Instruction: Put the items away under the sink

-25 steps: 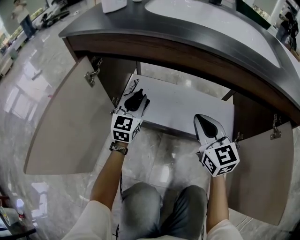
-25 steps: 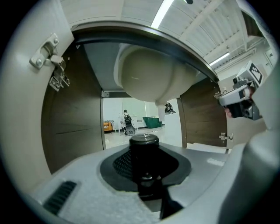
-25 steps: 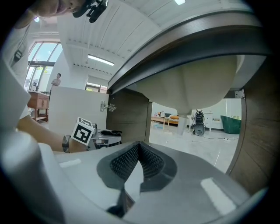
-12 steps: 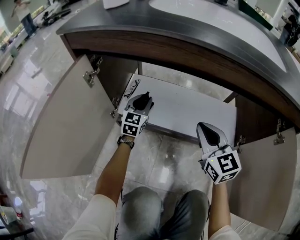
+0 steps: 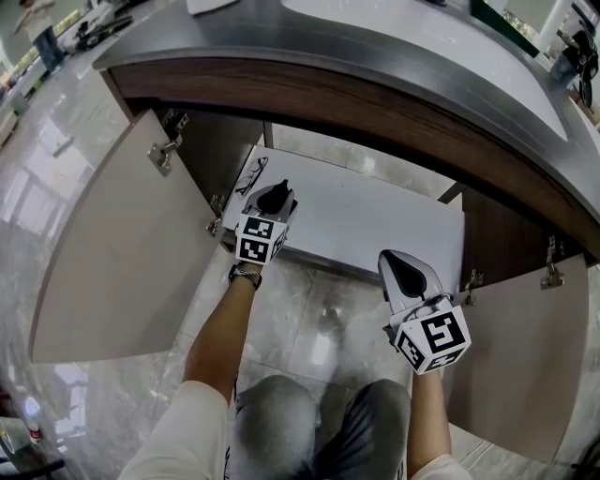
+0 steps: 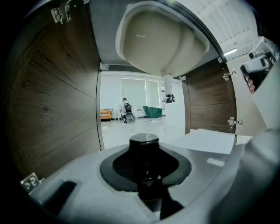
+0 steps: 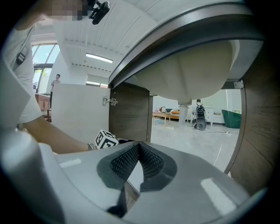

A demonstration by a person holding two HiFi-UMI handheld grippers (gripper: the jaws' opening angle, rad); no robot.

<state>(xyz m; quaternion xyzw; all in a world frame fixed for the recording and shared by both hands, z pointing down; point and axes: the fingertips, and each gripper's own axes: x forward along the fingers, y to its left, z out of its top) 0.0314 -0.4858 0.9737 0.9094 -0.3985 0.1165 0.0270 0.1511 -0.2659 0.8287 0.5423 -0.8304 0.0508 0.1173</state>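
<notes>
Being held in the left tongs (image 5: 275,197), a black-capped item (image 6: 144,148) was judged due for placing on the cabinet shelf (image 5: 375,216); the right tongs (image 5: 405,270) were clenched empty.

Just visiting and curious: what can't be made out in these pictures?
Black round-topped item in the left gripper: left gripper view, gripper body hides all below its top.
Thin looped thing at the cabinet floor's edge: head view, too small to name.
White object on the counter: head view, cut off by the top edge.
</notes>
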